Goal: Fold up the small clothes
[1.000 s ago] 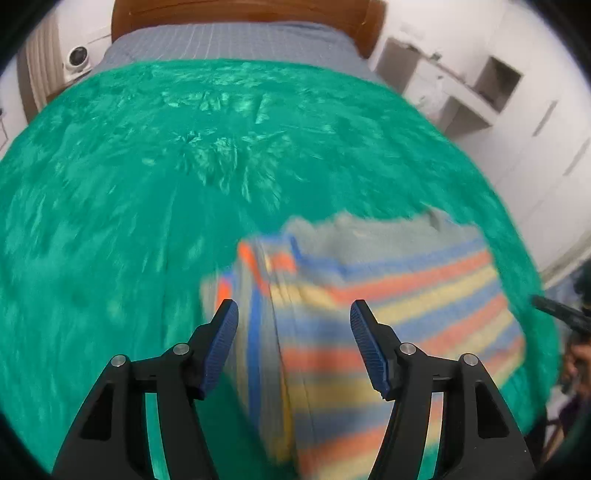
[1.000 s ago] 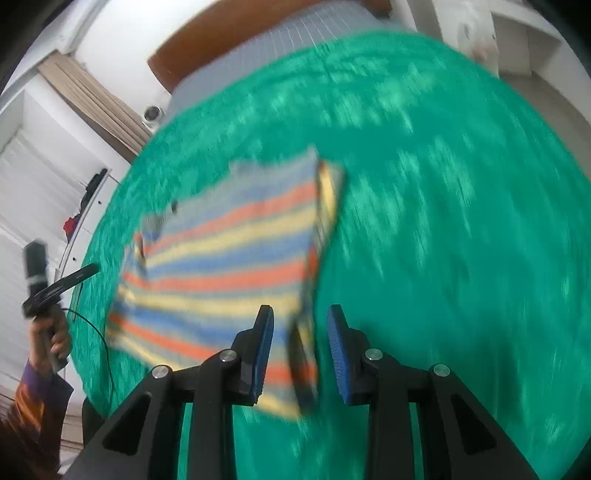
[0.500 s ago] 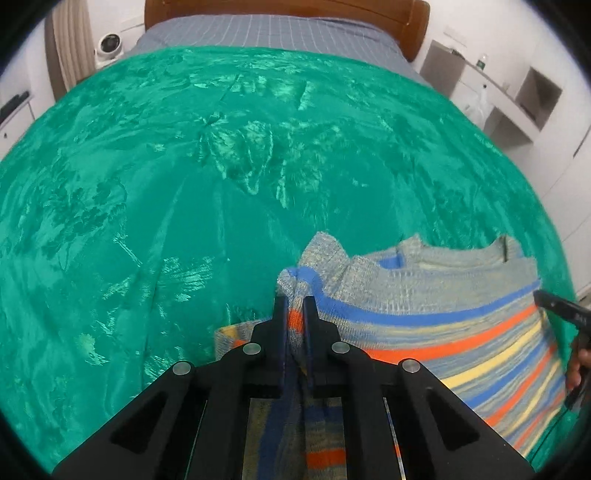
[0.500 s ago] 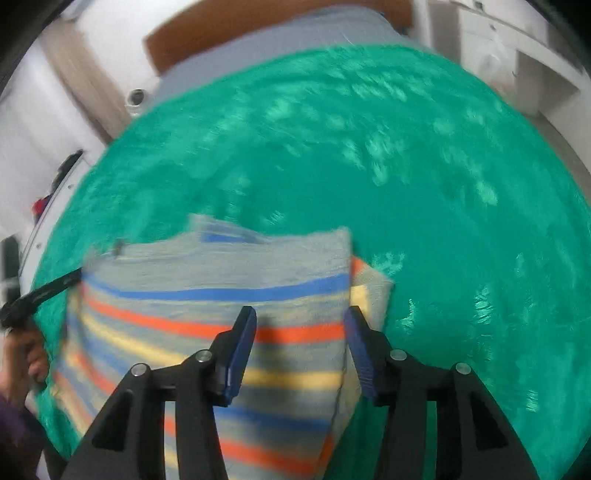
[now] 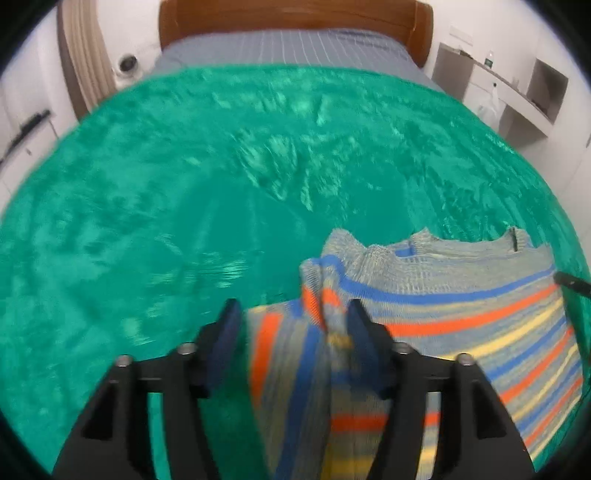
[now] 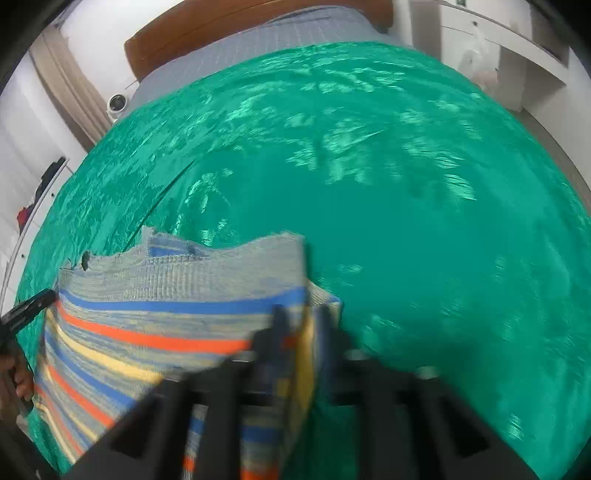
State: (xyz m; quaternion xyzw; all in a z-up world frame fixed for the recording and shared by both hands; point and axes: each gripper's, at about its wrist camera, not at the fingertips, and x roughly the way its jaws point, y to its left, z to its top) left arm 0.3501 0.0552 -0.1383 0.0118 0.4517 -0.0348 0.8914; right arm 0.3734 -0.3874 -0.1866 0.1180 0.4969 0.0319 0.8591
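Observation:
A small knitted sweater (image 5: 461, 306) with grey, blue, orange and yellow stripes lies on a green bedspread (image 5: 184, 177). My left gripper (image 5: 291, 325) is open, and a bunched fold of the sweater's left edge stands between its fingers. In the right wrist view the sweater (image 6: 155, 306) lies at the lower left. My right gripper (image 6: 301, 328) is blurred and closed narrowly on the sweater's right edge.
The bed has a wooden headboard (image 5: 295, 18) and a grey striped sheet (image 5: 288, 48) at the far end. White shelves (image 5: 517, 96) stand at the right. A small white camera (image 6: 117, 102) sits at the left. The other gripper's black tip (image 6: 29, 306) shows at the sweater's left.
My left gripper was shut on the sweater's fold half a second ago and is now open. My right gripper was open over the right edge and has closed on it.

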